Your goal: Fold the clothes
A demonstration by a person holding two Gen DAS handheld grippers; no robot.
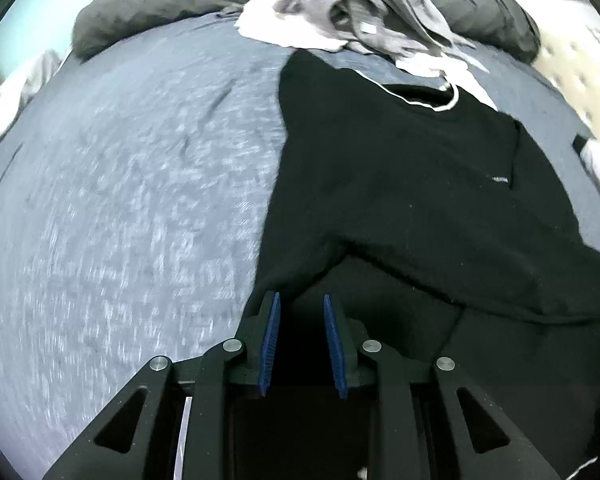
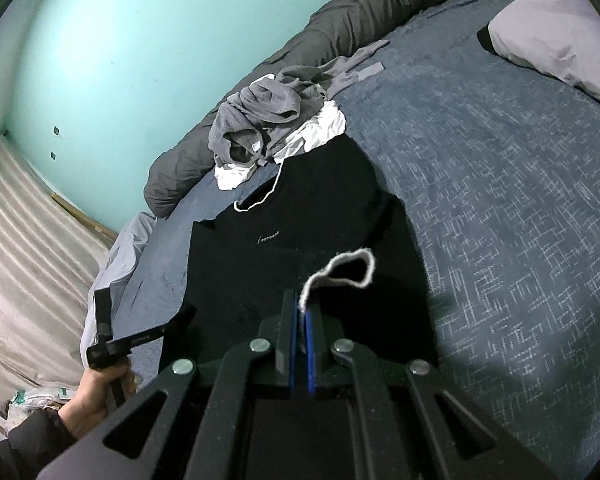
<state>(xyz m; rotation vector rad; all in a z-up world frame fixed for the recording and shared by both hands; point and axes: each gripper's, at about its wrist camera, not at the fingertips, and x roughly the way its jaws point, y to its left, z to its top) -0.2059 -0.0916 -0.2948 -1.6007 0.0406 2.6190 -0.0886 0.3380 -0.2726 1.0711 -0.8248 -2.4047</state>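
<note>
Black shirt: we see the black shirt (image 2: 300, 216) spread on the bed (image 2: 500, 200), neck with its white trim toward the heap of laundry, one side already turned over onto the body.
How it handles: we judge it soft, light and limp; it will sag and drape from any pinch, and the knit looks unlikely to slip between the ribbed pads.
Where to hold: we would take it by edges and corners, such as a sleeve cuff or the hem, since a pinch in the middle would only bunch it.
Right claw: our right claw (image 2: 300, 312) is closed tight on a white-edged sleeve cuff (image 2: 348, 272) of the shirt, lifted over the shirt's body.
Left claw: our left claw (image 1: 300, 304) stands narrowly parted at the shirt's near edge, with nothing visibly between the pads; whether it brushes the cloth we cannot tell.
Heap: grey and white clothes (image 2: 276, 120) lie crumpled just beyond the shirt's neck.
Further out: a dark rolled duvet (image 2: 340, 28) lies behind the heap, and a pale pillow (image 2: 560, 36) well off to the shirt's right.
</note>
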